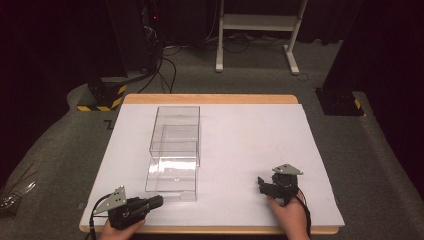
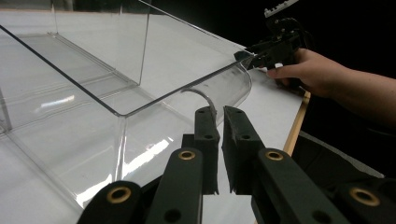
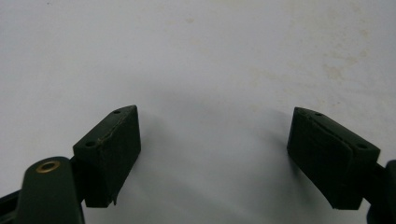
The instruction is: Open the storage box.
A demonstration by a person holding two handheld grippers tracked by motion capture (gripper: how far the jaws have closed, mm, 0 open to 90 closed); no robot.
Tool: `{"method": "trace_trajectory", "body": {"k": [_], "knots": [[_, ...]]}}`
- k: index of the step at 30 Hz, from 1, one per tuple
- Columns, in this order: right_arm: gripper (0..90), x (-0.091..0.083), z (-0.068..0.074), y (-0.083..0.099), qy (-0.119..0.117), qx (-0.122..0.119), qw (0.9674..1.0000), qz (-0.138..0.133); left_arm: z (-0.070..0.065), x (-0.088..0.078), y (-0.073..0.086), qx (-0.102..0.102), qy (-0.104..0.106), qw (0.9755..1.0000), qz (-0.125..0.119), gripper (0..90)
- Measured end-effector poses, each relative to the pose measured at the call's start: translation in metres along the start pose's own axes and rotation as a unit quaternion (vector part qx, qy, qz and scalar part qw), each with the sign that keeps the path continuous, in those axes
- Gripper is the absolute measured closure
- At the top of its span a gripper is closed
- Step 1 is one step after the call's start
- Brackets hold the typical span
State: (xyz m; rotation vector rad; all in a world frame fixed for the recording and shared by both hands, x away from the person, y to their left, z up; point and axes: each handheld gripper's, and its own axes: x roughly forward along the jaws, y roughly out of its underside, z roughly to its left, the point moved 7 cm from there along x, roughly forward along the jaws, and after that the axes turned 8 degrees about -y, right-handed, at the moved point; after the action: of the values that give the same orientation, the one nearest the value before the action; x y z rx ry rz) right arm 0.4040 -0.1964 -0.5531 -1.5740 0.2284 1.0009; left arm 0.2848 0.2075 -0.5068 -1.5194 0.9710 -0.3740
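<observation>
On white table sheet [image 1: 240, 145]: clear rectangular plastic drawer box [image 1: 175, 150], left of centre. Left gripper [image 1: 156, 201] (jaws pressed together, empty) just beside its near end; right gripper [image 3: 212, 158] spread wide, well apart.

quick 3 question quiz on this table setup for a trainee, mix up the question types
1. True or false: the left gripper has its jaws wide apart.
2. Which is nearer the clear box in the high view? A) left gripper B) right gripper
3. Fill in: the right gripper points down at the bare white ____, with nothing between its jaws.

Key:
1. False. In the left gripper view the jaws stand nearly together, with nothing gripped.
2. A. It sits just below the box's near left corner; the right gripper is well off to the box's right.
3. Table cover. The right gripper's jaws are spread wide over it.
</observation>
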Motion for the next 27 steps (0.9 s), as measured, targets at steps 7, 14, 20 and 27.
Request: {"method": "trace_trajectory", "body": {"k": [7,14,20,27], "knots": [[17.5,0.000,0.000,0.000,0.000,0.000,1.0000,0.000,-0.002,-0.003,0.002,-0.003,-0.001,1.0000,0.003,84.2],[17.6,0.000,0.000,0.000,0.000,0.000,1.0000,0.000,0.002,-0.015,-0.005,-0.008,-0.013,0.9997,-0.020,77.8],[17.6,0.000,0.000,0.000,0.000,0.000,1.0000,0.000,0.002,-0.030,-0.012,-0.002,-0.031,0.9989,-0.036,76.2],[17.6,0.000,0.000,0.000,0.000,0.000,1.0000,0.000,0.014,-0.034,-0.032,0.008,-0.088,0.9943,-0.059,67.5]]}}
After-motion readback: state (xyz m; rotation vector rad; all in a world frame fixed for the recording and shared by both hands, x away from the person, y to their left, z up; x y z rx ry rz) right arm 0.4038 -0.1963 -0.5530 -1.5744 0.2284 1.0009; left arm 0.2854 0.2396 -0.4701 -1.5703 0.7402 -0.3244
